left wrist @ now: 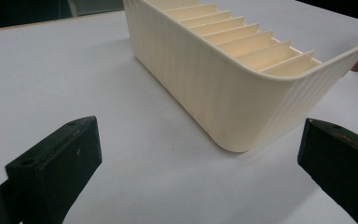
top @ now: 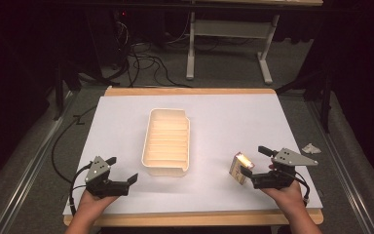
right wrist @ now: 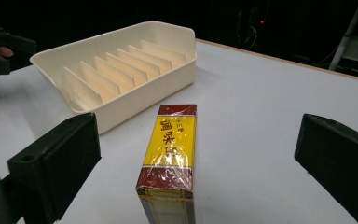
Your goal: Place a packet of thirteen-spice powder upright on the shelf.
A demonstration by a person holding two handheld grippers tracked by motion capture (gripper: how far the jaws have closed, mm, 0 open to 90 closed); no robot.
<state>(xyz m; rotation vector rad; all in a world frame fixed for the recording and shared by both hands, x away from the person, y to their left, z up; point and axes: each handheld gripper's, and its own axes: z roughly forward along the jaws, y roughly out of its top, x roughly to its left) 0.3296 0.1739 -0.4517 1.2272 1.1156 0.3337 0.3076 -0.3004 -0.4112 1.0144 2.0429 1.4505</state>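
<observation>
A cream tray (top: 167,170) with several slot dividers lies in the middle of the white sheet, long side running away from me. A yellow and maroon wrapped box (top: 240,167) stands to the tray's right, near the front. My right gripper (top: 254,161) is open, its jaws spread on either side of the box (right wrist: 170,154) without touching it. My left gripper (top: 122,169) is open and empty at the front left, facing the tray's near corner (left wrist: 205,79). The tray (right wrist: 140,100) lies beyond the box in the right gripper view.
A white sheet (top: 233,117) covers the wooden table, with bare room left and right of the tray. A crumpled scrap (top: 311,147) lies off the table's right edge. Cables (top: 146,63) and a grey table frame (top: 229,29) are on the floor behind.
</observation>
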